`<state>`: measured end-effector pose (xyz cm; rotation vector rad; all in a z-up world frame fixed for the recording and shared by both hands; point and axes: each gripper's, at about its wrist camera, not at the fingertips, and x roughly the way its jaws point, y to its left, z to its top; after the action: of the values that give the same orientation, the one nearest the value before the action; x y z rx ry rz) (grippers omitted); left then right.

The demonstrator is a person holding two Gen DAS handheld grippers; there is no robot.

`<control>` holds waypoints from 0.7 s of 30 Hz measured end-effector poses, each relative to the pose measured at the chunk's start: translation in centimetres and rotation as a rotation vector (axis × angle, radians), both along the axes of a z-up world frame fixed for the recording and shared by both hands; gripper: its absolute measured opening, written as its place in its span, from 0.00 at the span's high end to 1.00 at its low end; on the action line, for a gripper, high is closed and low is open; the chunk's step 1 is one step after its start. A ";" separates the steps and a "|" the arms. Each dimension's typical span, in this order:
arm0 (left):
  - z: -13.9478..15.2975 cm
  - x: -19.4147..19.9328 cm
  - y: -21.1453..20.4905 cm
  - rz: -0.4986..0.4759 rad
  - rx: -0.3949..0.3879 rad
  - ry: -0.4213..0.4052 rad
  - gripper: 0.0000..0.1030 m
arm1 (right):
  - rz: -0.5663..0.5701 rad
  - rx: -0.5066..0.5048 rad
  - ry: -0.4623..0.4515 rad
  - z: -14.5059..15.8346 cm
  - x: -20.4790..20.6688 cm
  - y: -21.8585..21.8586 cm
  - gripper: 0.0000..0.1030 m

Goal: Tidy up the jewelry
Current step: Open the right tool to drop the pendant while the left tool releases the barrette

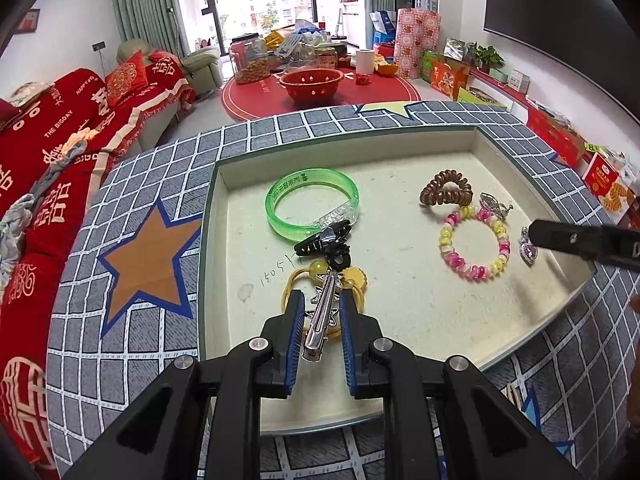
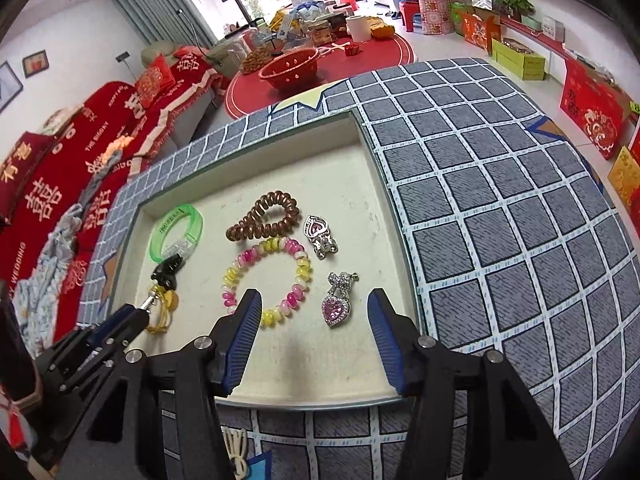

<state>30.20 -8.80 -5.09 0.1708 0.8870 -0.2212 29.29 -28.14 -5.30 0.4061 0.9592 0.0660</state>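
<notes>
Closest in, the left gripper (image 1: 322, 300) has its jaws narrowed onto a silver hair clip (image 1: 320, 316), held lengthwise near the tray's front edge, right over a yellow hair tie (image 1: 352, 280) and a black claw clip (image 1: 324, 240). The right gripper (image 2: 316, 300) hangs with its jaws wide and nothing between them, above the pink heart pendant (image 2: 338, 308) near the tray's right wall.

If the step is setting that clip down, I'd lower it onto bare tray floor instead of onto the pile, then let go gently so it doesn't skid. That's a guess, though.

Further out: the pink-and-yellow bead bracelet (image 2: 266, 280) sits mid-tray, the brown coil hair tie (image 2: 262, 216) behind it, a second silver heart charm (image 2: 320, 236) just beside it, and the green bangle (image 1: 312, 204) towards the back left.

The shallow cream tray (image 1: 400, 152) rests on a grey grid-pattern cover with stars (image 1: 148, 264). Beyond there's a red-draped sofa (image 1: 60, 128) and a round red rug with a red colander (image 1: 314, 84).
</notes>
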 end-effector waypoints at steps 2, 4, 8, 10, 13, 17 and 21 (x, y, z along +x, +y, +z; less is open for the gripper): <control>0.2 -0.1 -0.1 0.001 0.009 -0.011 0.70 | -0.004 0.016 -0.009 0.3 -0.2 0.0 0.43; 0.5 -0.3 -0.2 0.003 0.010 -0.019 0.70 | -0.003 0.026 -0.017 0.6 -0.5 -0.1 0.43; 1.3 -0.5 -0.1 0.012 0.012 -0.041 0.62 | 0.003 0.038 -0.031 1.1 -0.8 0.1 0.42; 1.7 -0.7 0.1 0.025 0.010 -0.050 0.00 | 0.003 0.042 -0.035 1.3 -1.1 0.3 0.42; 2.7 -1.9 0.6 0.042 -0.006 -0.096 0.00 | 0.005 0.051 -0.038 1.5 -1.5 0.4 0.41; 3.5 -2.8 1.3 0.057 -0.006 -0.098 0.00 | 0.006 0.056 -0.040 1.8 -2.1 0.6 0.33; 4.0 -3.3 2.0 0.071 -0.022 -0.087 0.00 | 0.009 0.064 -0.065 2.5 -3.2 0.9 0.18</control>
<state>26.91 -6.78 -1.13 0.1269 0.8020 -0.1562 26.05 -27.19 -2.82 0.4559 0.8960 0.1172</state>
